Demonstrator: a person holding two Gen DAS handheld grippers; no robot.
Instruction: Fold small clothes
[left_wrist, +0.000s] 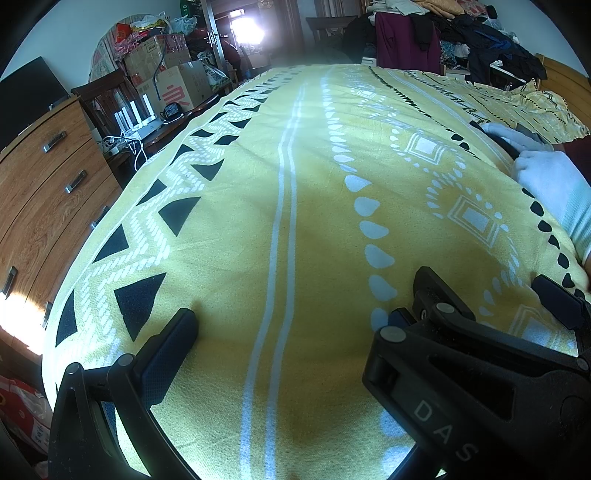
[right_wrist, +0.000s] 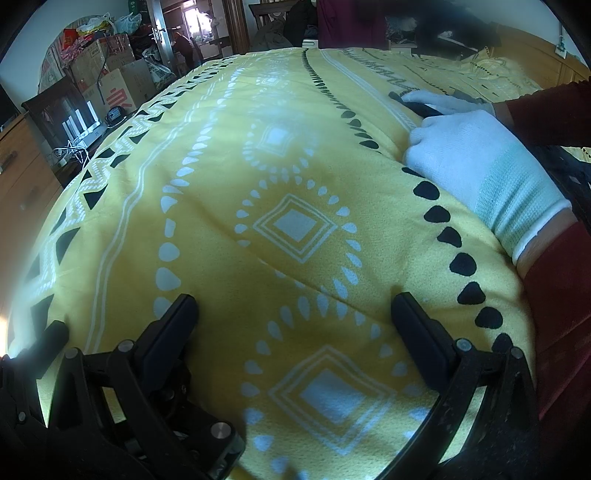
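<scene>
A yellow patterned bedspread (left_wrist: 295, 229) fills both views. My left gripper (left_wrist: 291, 325) rests low over it, open, with only the cloth between its fingers. Its right side is hidden by my right gripper (left_wrist: 495, 295), which lies close beside it. In the right wrist view my right gripper (right_wrist: 299, 317) is open too, with nothing held. At the far right, two white-gloved hands (right_wrist: 469, 162) with dark red sleeves press on a narrow black item (right_wrist: 417, 107) on the bedspread. I cannot tell what that item is.
A wooden dresser (left_wrist: 48, 184) stands to the left of the bed. Cardboard boxes (left_wrist: 173, 85) and a white router (left_wrist: 140, 123) sit behind it. A heap of dark clothes (left_wrist: 461, 37) lies at the far end, and a wooden headboard (left_wrist: 565, 81) at the back right.
</scene>
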